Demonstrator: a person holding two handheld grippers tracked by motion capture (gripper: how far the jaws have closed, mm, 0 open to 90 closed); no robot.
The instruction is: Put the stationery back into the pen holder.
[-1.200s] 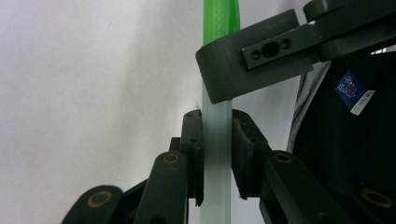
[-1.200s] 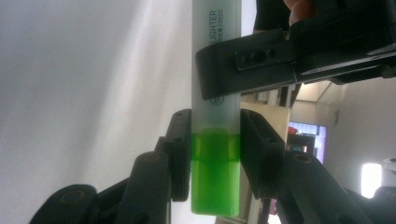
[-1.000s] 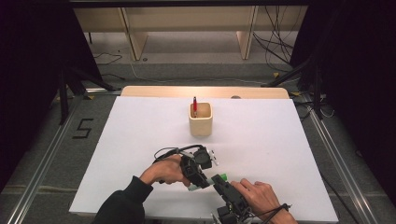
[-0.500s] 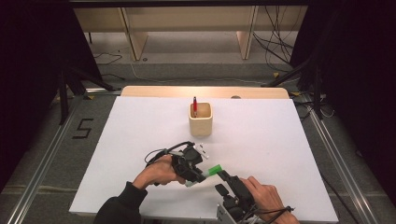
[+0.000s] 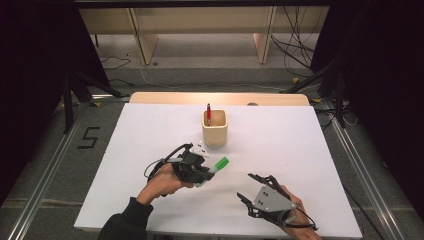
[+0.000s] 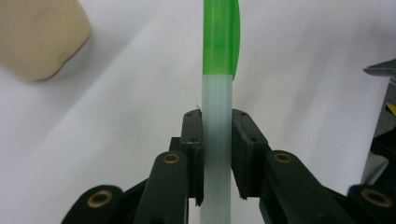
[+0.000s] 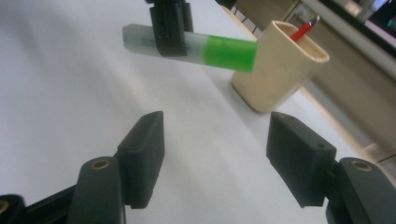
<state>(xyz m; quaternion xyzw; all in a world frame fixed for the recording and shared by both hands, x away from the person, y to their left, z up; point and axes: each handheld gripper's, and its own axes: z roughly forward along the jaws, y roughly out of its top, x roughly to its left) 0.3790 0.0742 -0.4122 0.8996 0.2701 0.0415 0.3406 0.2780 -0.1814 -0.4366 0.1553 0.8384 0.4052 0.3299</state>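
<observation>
Tabletop (image 5: 150,130): white sheet surface over a pale wooden board whose far edge shows beyond it; carries all items below.

Pen holder (image 5: 215,128): cream, square with rounded corners, open top, upright on the far middle of the tabletop. Also seen in the right gripper view (image 7: 280,70) and, as a blurred corner, in the left gripper view (image 6: 39,35).

Right tongs (image 5: 254,186): near right part of the tabletop, in the person's right hand, grey three-cornered plate on top. Jaws stand wide apart, having just been opening, with nothing between them; the right gripper view (image 7: 215,156) shows bare white surface in the gap. Well apart from the marker.

Left tongs (image 5: 204,172): near middle of the tabletop, in the person's left hand, pointing toward the pen holder. Jaws clamped on the marker's pale barrel, one pad on each side, as the left gripper view (image 6: 217,154) shows.

Marker (image 5: 216,165): translucent whitish barrel with bright green cap. Held clear of the tabletop, cap end pointing away from the hand, short of the pen holder and not touching it. Also (image 6: 218,93), (image 7: 196,46).

Red pen (image 5: 208,114): stands upright inside the pen holder, at its left side, tip end above the rim.
</observation>
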